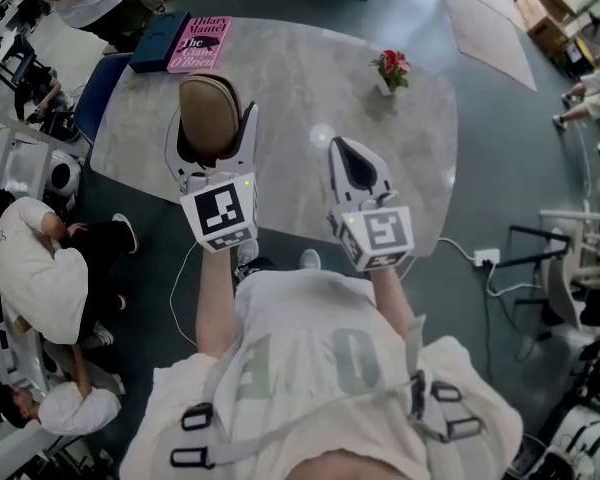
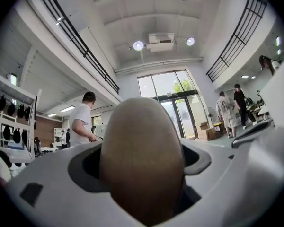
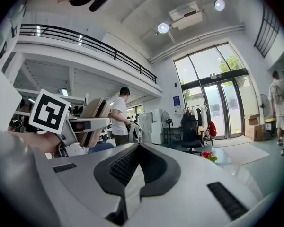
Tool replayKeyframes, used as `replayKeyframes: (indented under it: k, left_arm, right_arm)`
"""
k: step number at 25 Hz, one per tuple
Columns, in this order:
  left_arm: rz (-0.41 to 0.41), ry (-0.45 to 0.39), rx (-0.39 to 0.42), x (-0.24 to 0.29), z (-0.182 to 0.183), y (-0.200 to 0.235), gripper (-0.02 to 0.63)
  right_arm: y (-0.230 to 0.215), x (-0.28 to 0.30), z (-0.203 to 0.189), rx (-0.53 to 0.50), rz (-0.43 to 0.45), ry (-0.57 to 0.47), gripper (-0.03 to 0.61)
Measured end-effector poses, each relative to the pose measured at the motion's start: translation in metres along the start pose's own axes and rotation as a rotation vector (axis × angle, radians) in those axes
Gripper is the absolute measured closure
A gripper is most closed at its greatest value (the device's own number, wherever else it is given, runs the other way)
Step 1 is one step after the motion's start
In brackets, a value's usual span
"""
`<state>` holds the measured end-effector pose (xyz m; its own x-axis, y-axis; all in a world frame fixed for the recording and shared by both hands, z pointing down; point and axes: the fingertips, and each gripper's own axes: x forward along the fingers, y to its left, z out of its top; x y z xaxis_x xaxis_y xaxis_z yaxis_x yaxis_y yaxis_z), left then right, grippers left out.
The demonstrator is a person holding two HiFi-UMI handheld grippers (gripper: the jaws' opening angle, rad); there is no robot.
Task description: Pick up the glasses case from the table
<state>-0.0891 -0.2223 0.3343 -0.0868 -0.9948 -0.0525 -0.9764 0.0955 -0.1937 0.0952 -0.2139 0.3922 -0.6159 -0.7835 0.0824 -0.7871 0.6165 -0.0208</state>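
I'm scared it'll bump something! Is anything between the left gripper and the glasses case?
Nothing is. The left gripper already has its fingers shut on the glasses case, with nothing else between them.

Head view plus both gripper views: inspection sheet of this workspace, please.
Surface: rounded grey marble-look table.
Job's things: tan oval glasses case, held in the left gripper, pointing up.
Clutter: pink book and dark blue box at the far edge; small pot of red flowers.
Grippers: left gripper fingers shut on the case; right gripper fingers together, empty.
Cables: white cable on the floor, right of the table.
Surroundings: seated people at left; glass doors ahead.
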Motion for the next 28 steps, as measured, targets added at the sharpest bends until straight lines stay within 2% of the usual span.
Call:
replayKeyframes:
  k: [4,11,17,28]
  left_arm:
    - [-0.001,-0.024,-0.077,-0.028,-0.017,0.000,0.196]
    - [0.030,0.024,-0.076,-0.053,-0.042,0.002,0.196]
    - [0.057,0.036,-0.086,-0.062,-0.042,0.008,0.196]
    - [0.050,0.050,-0.087,-0.064,-0.043,0.003,0.196]
  right_arm:
    - [0.004,-0.004,-0.001,0.004,0.017,-0.010,0.580]
    - [0.007,-0.013,-0.012,-0.009,0.032,-0.004,0.580]
    - [0.008,-0.020,-0.015,-0.002,0.029,-0.003,0.580]
    - [0.007,-0.024,-0.019,0.004,0.027,-0.004,0.580]
